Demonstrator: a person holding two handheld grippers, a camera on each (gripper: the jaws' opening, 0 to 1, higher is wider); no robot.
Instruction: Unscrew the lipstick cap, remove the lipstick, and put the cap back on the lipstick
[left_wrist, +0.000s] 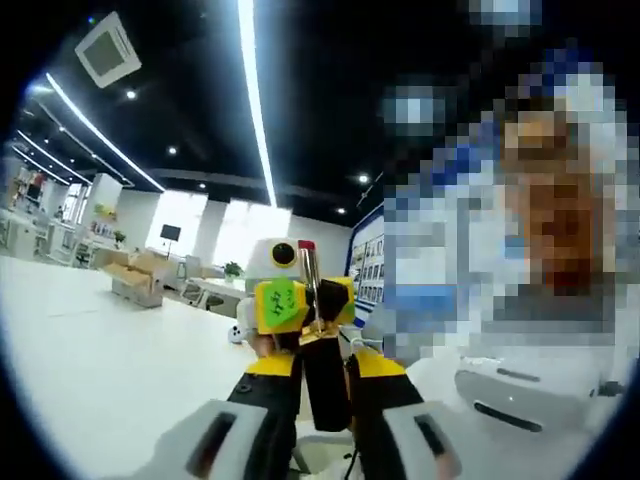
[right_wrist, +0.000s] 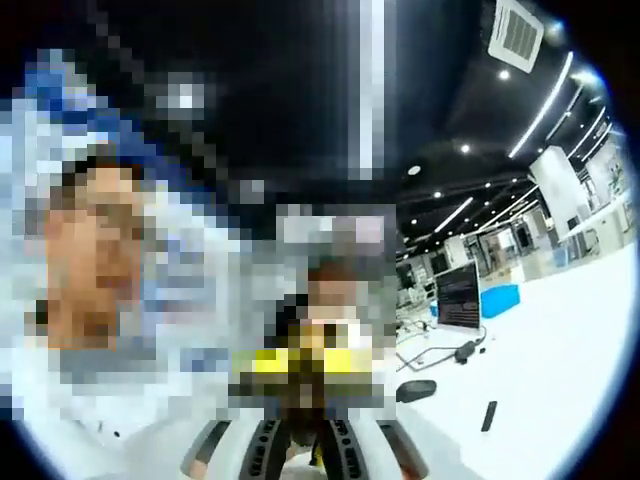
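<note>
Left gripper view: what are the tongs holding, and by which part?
The left tongs are shut on the lipstick, gripping its black lower tube. The gold stem and red tip stick out beyond them.

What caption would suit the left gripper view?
Two hand-held grippers meet: left clamps a black lipstick tube, right holds its upper part.

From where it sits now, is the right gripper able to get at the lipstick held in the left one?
Probably yes. In the left gripper view the right gripper already sits at the lipstick, whose red tip pokes above it, while the left gripper clamps the black base. Nothing stands between them.
</note>
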